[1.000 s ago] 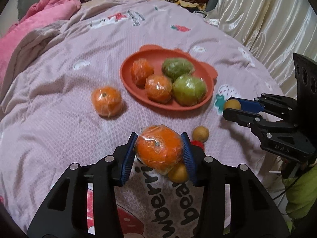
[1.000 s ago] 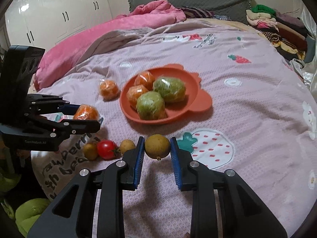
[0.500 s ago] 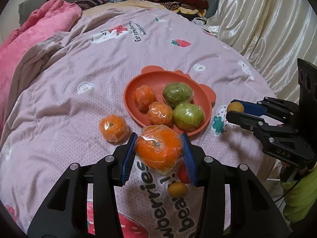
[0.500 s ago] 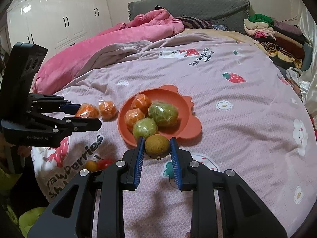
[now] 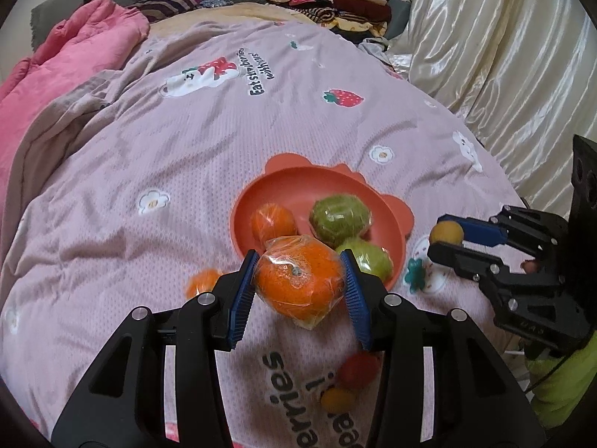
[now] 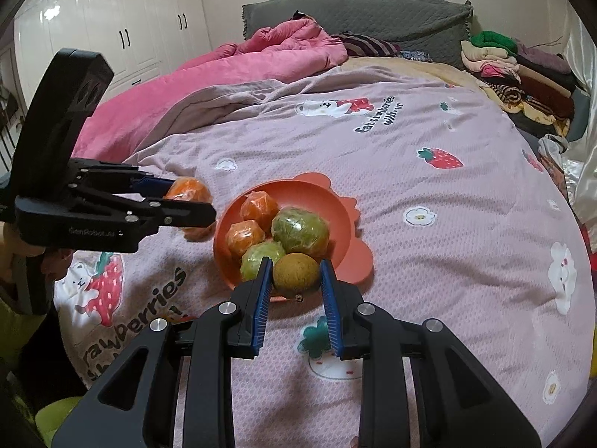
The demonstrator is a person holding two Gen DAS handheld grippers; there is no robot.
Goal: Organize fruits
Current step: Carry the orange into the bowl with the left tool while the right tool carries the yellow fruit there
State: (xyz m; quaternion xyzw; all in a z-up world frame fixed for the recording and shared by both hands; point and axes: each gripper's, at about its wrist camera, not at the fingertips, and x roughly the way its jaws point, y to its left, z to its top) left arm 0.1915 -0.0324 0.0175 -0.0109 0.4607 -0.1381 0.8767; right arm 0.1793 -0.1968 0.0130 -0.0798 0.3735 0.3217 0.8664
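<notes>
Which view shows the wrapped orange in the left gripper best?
The left wrist view: the wrapped orange sits centred between the left gripper's blue pads, stem and wrap visible. The right wrist view shows it side-on, half hidden behind a finger.

Wrapped orange: plastic film on, stem end facing the camera, held off the bed near the plate's front edge. Small brown-yellow fruit: round, bare, also held in the air at the plate's near rim. Orange-red plate flat on the bed: two wrapped oranges, two wrapped green fruits. Loose on the quilt: one wrapped orange, a red tomato, a small yellow fruit.
</notes>
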